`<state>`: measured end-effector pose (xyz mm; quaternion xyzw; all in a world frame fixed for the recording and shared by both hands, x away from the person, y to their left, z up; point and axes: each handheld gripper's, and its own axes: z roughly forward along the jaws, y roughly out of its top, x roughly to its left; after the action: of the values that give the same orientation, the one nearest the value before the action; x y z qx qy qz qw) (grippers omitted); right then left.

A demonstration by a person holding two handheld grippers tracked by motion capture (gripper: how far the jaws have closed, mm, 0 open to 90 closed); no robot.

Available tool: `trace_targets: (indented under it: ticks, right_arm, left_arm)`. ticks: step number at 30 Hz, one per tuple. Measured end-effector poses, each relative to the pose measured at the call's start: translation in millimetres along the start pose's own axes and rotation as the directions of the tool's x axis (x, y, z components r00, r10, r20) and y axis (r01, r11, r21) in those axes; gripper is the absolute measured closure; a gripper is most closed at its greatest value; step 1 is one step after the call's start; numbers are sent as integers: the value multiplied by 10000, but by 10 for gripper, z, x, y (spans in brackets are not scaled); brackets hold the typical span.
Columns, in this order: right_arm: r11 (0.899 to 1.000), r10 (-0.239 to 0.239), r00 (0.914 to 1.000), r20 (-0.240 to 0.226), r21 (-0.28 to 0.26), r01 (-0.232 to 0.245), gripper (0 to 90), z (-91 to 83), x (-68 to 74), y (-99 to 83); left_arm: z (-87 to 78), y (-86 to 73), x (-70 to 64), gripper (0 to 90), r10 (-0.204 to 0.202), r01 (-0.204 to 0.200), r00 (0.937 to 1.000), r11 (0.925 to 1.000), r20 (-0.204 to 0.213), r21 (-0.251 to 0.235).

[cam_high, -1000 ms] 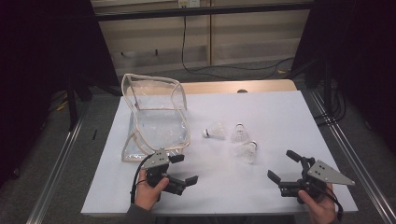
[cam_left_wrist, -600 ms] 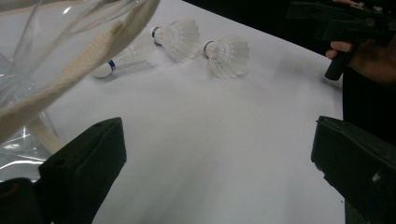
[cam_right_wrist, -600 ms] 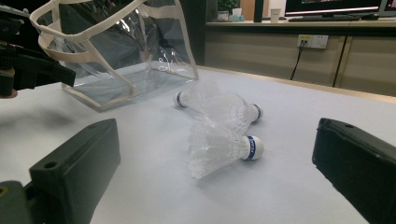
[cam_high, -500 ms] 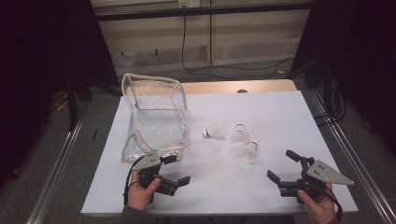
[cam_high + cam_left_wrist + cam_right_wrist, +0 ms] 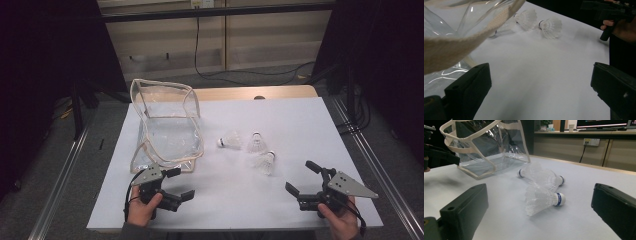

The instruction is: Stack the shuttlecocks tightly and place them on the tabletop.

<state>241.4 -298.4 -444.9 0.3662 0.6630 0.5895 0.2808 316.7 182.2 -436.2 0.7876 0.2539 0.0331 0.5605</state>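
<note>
In the high view, the left gripper (image 5: 175,187) sits at lower left, jaws spread and empty, just below the clear bag (image 5: 167,125), whose soft, floppy plastic is best taken by its stiffer beige trim. Right of the bag, at frame centre, lie three shuttlecocks (image 5: 250,147) — featherlight, skirts easily crushed — so I judge the firm cork tip (image 5: 559,199) the safest hold. At lower right the right gripper (image 5: 305,180) waits, jaws wide and empty, the nearest shuttlecock (image 5: 264,162) up-left of it.
</note>
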Motion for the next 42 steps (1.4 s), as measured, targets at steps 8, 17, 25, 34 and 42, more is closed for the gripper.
trace_targets:
  ticks: [8, 17, 25, 34, 42]
  right_arm:
    - [10000, 65, 10000, 24, 57, -65, 6, 12, -10, -4]
    - [9999, 43, 10000, -4, 119, -43, 5, 22, -3, 4]
    - [9996, -61, 10000, 38, 276, 60, 5, 44, -15, 12]
    - [9990, 136, 9996, 246, 418, -147, 6, 98, -111, 53]
    - [9969, 235, 9991, 348, 743, -260, 6, 184, -160, 73]
  left_arm:
    - [-130, -59, 66, 33, -36, 34, 9998, 9999, -208, -94]
    - [-221, -98, 115, 33, -159, 144, 9991, 9991, -384, -400]
    - [-255, -112, 143, 31, -377, 339, 9985, 9954, -408, -891]
    - [-268, -114, 139, 29, -170, 124, 9986, 9958, -502, -905]
    - [-276, -112, 137, 29, -110, 51, 9983, 9947, -564, -1030]
